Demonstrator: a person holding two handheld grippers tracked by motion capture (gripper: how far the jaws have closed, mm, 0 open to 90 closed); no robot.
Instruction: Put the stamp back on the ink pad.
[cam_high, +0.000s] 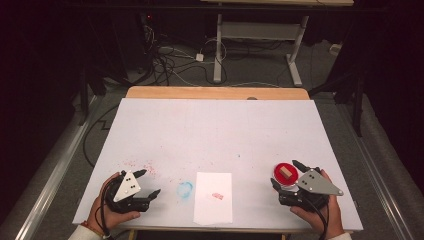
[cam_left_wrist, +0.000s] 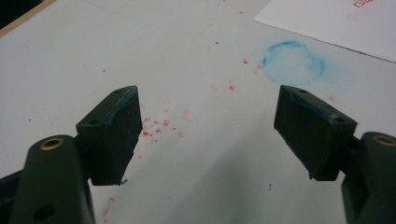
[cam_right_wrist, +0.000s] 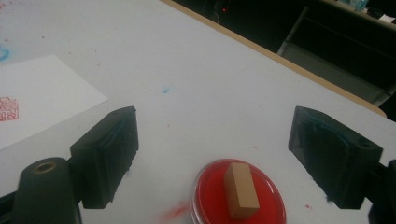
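Both grippers resting on bench (cam_high: 215, 125), fingers wide open, holding nothing. Left gripper (cam_high: 148, 183) near-left, right gripper (cam_high: 286, 173) near-right, straddling block (cam_high: 285, 172) sitting on red pad (cam_high: 278, 171). Paper (cam_high: 213, 197) lying between.

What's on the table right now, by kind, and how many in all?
Paper sheet: 1
Red ink pad: 1
Wooden stamp, lying on the pad: 1
Grippers, left and right, both open: 2
Total: 5
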